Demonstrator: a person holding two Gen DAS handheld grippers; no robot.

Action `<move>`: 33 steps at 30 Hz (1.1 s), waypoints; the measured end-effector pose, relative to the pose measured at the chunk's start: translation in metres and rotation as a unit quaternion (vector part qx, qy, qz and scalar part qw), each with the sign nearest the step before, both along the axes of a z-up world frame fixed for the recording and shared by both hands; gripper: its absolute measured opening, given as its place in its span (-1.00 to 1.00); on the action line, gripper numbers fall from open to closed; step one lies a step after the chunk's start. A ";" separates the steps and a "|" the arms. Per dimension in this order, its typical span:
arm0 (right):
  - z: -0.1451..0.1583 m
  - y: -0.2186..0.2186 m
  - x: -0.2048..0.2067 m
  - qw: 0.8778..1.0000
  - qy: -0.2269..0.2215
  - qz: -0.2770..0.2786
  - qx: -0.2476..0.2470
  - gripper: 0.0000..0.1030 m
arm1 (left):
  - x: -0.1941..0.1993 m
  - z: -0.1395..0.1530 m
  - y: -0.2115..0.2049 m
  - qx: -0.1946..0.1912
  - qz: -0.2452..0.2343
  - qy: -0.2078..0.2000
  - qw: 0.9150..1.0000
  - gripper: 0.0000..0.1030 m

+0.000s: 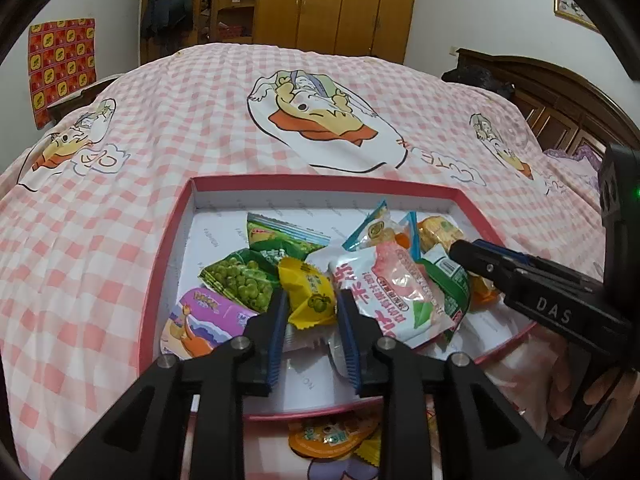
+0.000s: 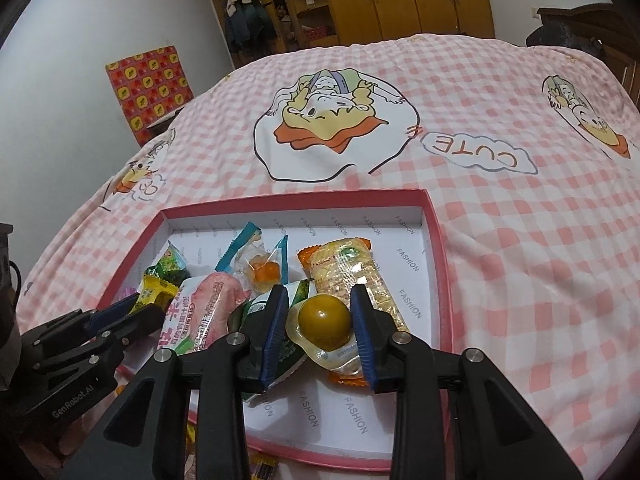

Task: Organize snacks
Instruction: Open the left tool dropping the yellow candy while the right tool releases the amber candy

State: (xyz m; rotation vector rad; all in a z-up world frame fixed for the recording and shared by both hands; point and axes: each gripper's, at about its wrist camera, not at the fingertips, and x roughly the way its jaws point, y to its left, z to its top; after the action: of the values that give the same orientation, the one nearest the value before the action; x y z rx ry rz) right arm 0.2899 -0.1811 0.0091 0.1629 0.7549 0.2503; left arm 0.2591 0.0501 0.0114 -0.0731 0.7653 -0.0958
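Note:
A shallow pink-rimmed box (image 1: 168, 240) (image 2: 434, 240) lies on the bed and holds several snack packets. My left gripper (image 1: 313, 300) is open over the box, its fingers either side of a yellow wrapped snack (image 1: 307, 294). A green pea packet (image 1: 240, 280), a purple packet (image 1: 200, 320) and a pink-white packet (image 1: 384, 292) lie around it. My right gripper (image 2: 320, 300) is open over the box's right half, its fingers flanking a clear pack with a yellow-brown ball (image 2: 325, 316). It shows from the side in the left wrist view (image 1: 460, 250).
The box sits on a pink checked quilt (image 1: 200, 120) with cartoon prints. A few snacks (image 1: 332, 436) lie outside the box's near edge. A long orange cracker pack (image 2: 352, 276) lies in the box. Wooden wardrobes (image 1: 336, 0) and a dark headboard (image 1: 560, 96) stand behind.

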 end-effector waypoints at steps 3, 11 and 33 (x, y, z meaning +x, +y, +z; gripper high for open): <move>0.000 0.000 0.001 1.000 0.000 0.000 -0.002 -0.34 | 0.000 0.000 -0.002 0.006 0.000 -0.001 1.000 -0.46; 0.001 -0.003 -0.002 1.000 -0.008 0.006 0.030 0.61 | -0.009 0.005 -0.015 0.001 -0.036 -0.016 0.999 0.35; 0.023 0.008 -0.017 0.998 -0.062 0.015 0.006 0.77 | -0.024 0.034 -0.010 0.033 -0.001 -0.062 0.998 0.67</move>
State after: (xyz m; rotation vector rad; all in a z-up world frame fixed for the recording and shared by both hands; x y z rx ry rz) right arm 0.2724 -0.1734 0.0317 0.1466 0.6329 0.2921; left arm 0.2346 0.0405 0.0453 -0.0038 0.6439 -0.0770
